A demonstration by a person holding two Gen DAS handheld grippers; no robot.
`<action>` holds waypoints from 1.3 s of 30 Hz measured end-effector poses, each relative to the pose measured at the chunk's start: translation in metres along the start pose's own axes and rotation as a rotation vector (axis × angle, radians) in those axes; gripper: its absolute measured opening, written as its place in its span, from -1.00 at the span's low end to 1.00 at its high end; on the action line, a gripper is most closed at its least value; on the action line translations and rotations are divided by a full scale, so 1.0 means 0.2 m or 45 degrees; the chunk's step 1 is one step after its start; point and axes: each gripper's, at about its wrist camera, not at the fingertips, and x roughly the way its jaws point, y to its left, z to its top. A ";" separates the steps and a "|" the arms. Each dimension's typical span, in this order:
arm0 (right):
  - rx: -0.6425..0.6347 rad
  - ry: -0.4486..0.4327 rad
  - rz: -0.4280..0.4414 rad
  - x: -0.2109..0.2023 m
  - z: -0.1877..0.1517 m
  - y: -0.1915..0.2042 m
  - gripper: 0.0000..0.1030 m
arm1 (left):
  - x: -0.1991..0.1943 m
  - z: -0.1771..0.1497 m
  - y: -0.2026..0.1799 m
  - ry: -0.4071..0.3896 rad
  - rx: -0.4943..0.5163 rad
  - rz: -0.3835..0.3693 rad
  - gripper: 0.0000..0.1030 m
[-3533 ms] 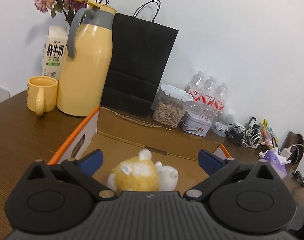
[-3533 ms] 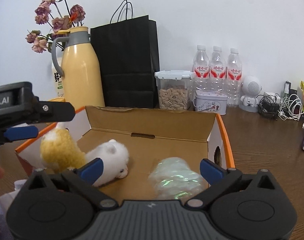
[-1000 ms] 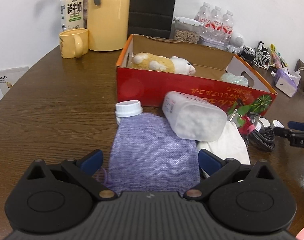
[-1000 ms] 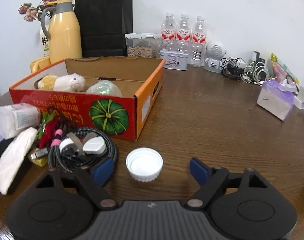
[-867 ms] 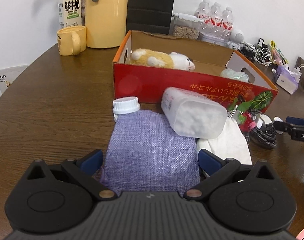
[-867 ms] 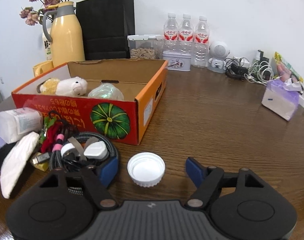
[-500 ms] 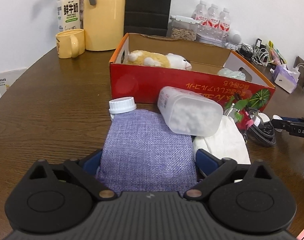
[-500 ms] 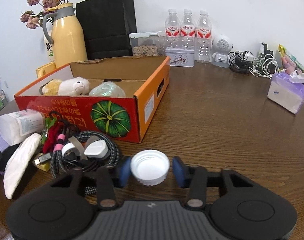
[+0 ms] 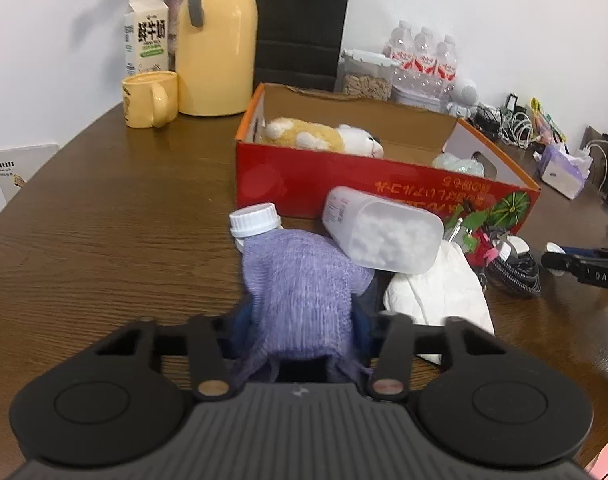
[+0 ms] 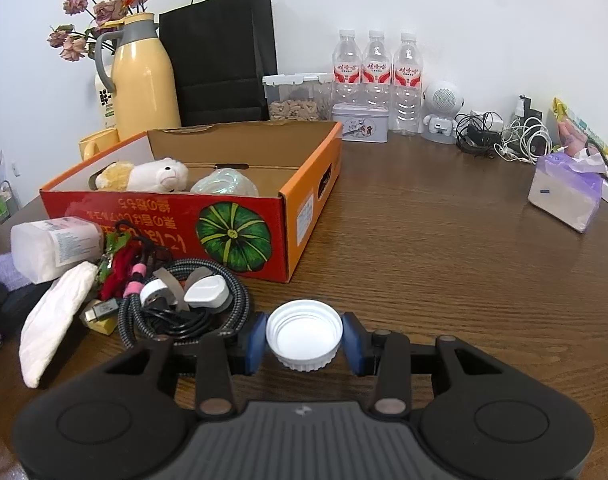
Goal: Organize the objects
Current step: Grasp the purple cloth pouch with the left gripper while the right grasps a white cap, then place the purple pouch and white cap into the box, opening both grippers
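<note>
Now both claws clenched since half-second ago: left claw bunches purple cloth, right claw pinches white cap on counter. Box ahead; lifts likely next.

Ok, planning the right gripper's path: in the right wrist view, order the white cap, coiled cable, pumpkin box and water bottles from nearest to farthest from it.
1. White cap: between the right gripper's fingers.
2. Coiled cable: just ahead, to the left.
3. Pumpkin box: behind the cable, left of centre.
4. Water bottles: at the back wall.
</note>
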 end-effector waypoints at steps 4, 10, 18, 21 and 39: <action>-0.006 -0.013 -0.003 -0.04 -0.01 0.02 -0.24 | -0.05 -0.01 0.02 -0.019 0.018 -0.019 -0.64; -0.028 -0.053 0.002 -0.12 0.00 0.06 -0.24 | -0.15 -0.04 0.03 -0.088 0.043 0.004 -0.69; -0.075 -0.137 0.034 -0.19 0.08 0.16 -0.24 | -0.32 0.03 0.05 -0.226 0.057 -0.007 -0.69; -0.090 -0.169 0.050 -0.19 0.14 0.20 -0.24 | -0.34 0.10 0.02 -0.279 0.084 -0.014 -0.69; -0.096 -0.225 0.042 0.19 0.57 0.37 -0.24 | 0.21 0.63 -0.32 -0.266 0.036 -0.109 -0.69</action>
